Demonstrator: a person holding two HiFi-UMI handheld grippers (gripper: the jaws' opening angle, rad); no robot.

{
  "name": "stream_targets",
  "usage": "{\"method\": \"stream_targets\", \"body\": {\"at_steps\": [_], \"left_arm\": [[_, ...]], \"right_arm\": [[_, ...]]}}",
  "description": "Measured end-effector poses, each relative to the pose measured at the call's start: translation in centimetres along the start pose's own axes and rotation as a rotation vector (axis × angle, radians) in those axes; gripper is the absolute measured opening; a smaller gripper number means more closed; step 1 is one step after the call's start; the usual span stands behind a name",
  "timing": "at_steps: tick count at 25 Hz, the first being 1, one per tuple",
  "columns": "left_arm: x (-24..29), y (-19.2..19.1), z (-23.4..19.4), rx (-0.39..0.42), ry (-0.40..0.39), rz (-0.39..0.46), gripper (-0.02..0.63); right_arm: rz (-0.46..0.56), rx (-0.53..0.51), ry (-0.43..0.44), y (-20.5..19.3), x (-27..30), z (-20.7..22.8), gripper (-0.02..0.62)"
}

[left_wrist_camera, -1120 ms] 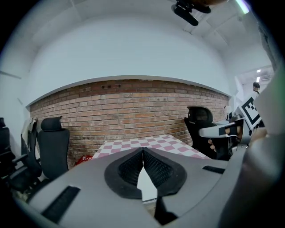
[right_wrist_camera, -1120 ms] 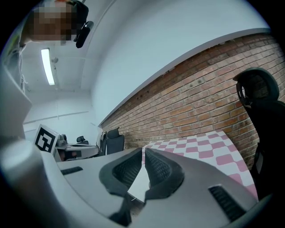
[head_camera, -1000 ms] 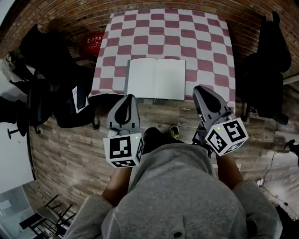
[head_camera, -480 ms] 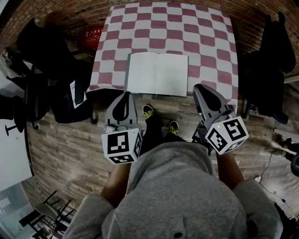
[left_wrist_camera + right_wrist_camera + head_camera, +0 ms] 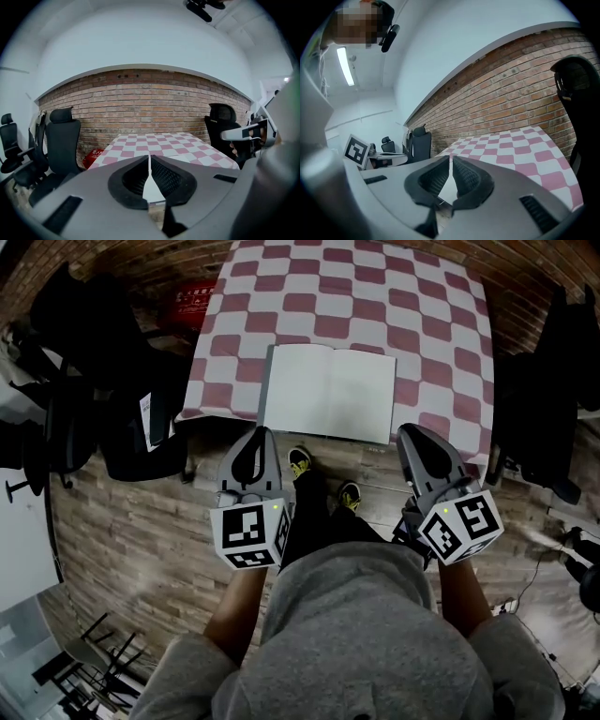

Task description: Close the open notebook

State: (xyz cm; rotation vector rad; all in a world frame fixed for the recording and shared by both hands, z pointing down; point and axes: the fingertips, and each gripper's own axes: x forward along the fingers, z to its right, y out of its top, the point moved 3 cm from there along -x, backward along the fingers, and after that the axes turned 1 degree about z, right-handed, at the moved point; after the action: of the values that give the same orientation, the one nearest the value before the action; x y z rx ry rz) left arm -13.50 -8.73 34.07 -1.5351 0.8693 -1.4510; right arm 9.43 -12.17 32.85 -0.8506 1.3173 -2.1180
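Note:
The open notebook (image 5: 328, 393) lies flat with blank white pages up, at the near edge of the red-and-white checkered table (image 5: 356, 296). My left gripper (image 5: 260, 435) hangs just short of that edge, below the notebook's left page, jaws shut and empty. Below and to the right of the right page is my right gripper (image 5: 411, 433), also shut on nothing. In the left gripper view the shut jaws (image 5: 149, 158) point at the table, with the notebook (image 5: 151, 190) white behind them. The right gripper view shows its closed jaws (image 5: 451, 159) and the notebook (image 5: 447, 187) beyond.
Black office chairs stand left (image 5: 89, 381) and right (image 5: 548, 390) of the table. A red box (image 5: 190, 307) sits on the floor by the brick wall (image 5: 140, 108). My shoes (image 5: 298, 462) are on the wooden floor under the table's near edge.
Both grippers have sunk a little in front of the table, still shut. The notebook has not moved; it only sits further right in the head view.

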Motion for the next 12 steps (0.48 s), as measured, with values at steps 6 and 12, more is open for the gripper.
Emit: {"method": "stream_targets", "body": {"at_steps": [6, 12], "left_arm": [[1.7, -2.3, -1.6, -0.036, -0.003, -0.051, 0.012], [3.5, -4.7, -3.0, -0.068, -0.016, -0.102, 0.014]], "right_arm": [[-0.054, 0.020, 0.002, -2.0, 1.8, -0.4, 0.040], [-0.089, 0.015, -0.002, -2.9, 4.0, -0.2, 0.040]]}}
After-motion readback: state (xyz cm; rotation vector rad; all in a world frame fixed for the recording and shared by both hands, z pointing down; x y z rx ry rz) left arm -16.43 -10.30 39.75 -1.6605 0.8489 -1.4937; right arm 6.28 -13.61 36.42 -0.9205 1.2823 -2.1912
